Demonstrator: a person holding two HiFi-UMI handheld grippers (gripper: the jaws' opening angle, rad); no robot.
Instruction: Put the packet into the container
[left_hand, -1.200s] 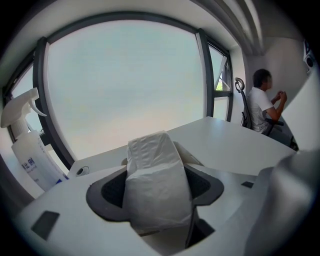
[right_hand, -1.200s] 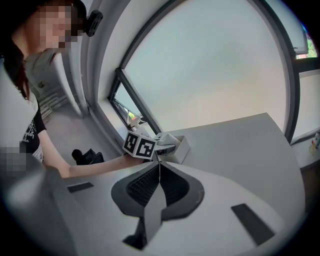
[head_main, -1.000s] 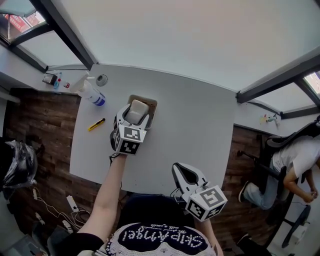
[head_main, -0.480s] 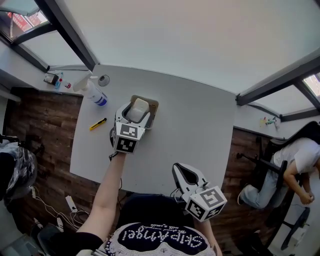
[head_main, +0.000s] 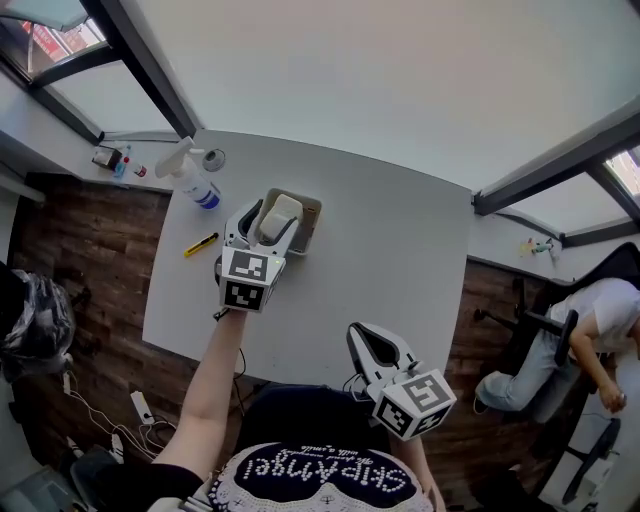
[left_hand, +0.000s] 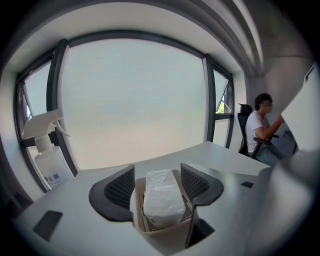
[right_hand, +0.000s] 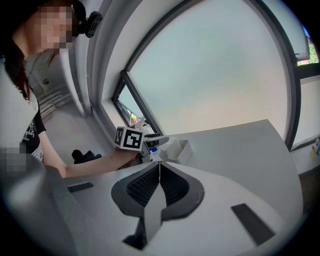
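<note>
The packet (left_hand: 161, 196) stands on end inside the container (head_main: 311, 214), its top poking above the rim. It seems to lean on the container's walls, not on any grip, so I judge the delivery done or nearly so. The left tool (left_hand: 157, 173) sits at the container with its jaws spread wide, one on each side of the container's walls. A sliver of gap shows between each jaw and the packet, so the tool clamps nothing. That wide spread fits letting go and leaves room to draw back without snagging the packet.

The right tool (right_hand: 159, 167) hangs well apart from the container, at the near edge of the table (head_main: 390, 250). Its jaws are pressed together with nothing between them, probably parked since one tool is enough here.

A spray bottle (head_main: 191, 180) and a small yellow item (head_main: 201, 244) lie to the container's left, clear of it.
</note>
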